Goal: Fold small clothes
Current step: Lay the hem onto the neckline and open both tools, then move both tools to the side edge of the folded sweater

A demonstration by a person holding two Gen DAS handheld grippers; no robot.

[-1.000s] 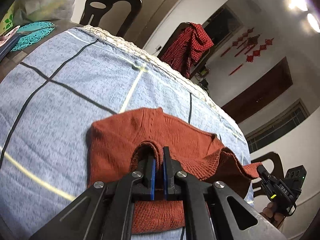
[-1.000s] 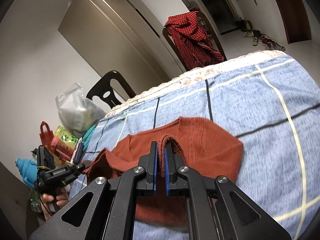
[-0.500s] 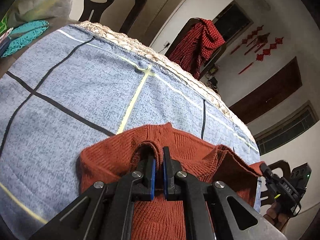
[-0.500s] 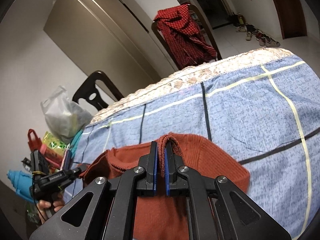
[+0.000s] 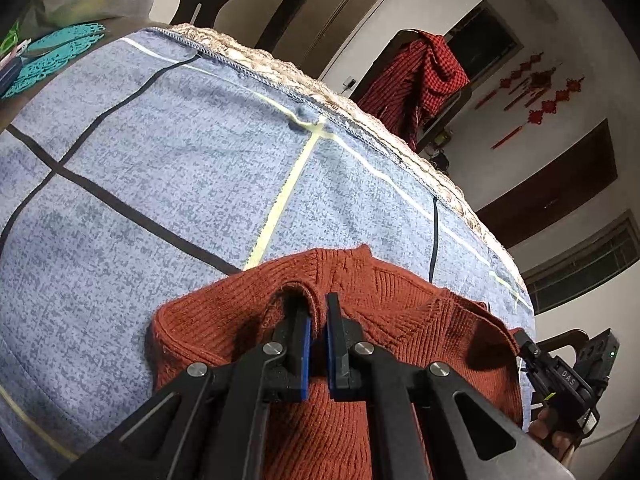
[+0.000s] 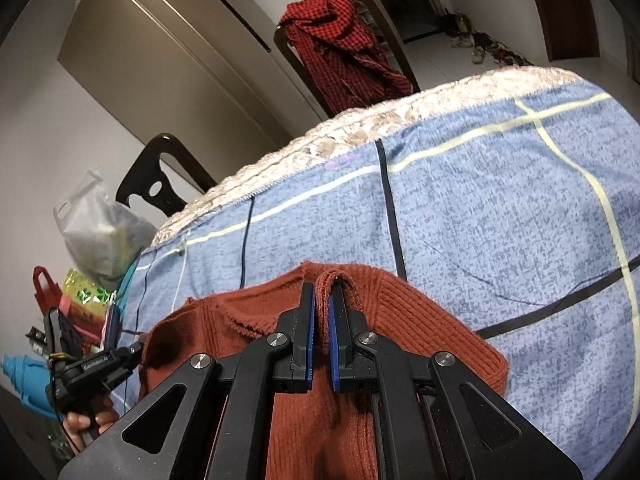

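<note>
Left wrist view, largest item first: table covered by a blue cloth (image 5: 168,184) with dark and pale yellow grid lines and a beige lace trim along its far edge. Lying on the near part of that cloth: a rust-red knit sweater (image 5: 404,300), ribbed, with an upper layer raised off the layer beneath it.

Left gripper (image 5: 319,320): black fingers with blue pads, jaws drawn nearly together and clamped on a raised fold of the sweater's knit, which humps up over the fingertips. Right gripper (image 6: 322,312): same build, jaws likewise nearly closed and pinching a second fold of the same sweater, the fabric looping over the tip of one finger. Each gripper shows at the edge of the other's view, held by a person's hand (image 6: 86,424) at the sweater's opposite side.

Beyond the far table edge: a dark chair (image 6: 156,184) and another chair draped with a red checked garment (image 6: 340,56). At the table's end, right wrist view: a clear plastic bag (image 6: 96,228), a small red bag (image 6: 46,292) and a light blue object (image 6: 24,384) of unclear kind. Left wrist view: a teal openwork mat (image 5: 52,52) and red hanging ornaments (image 5: 536,92) on the wall.
</note>
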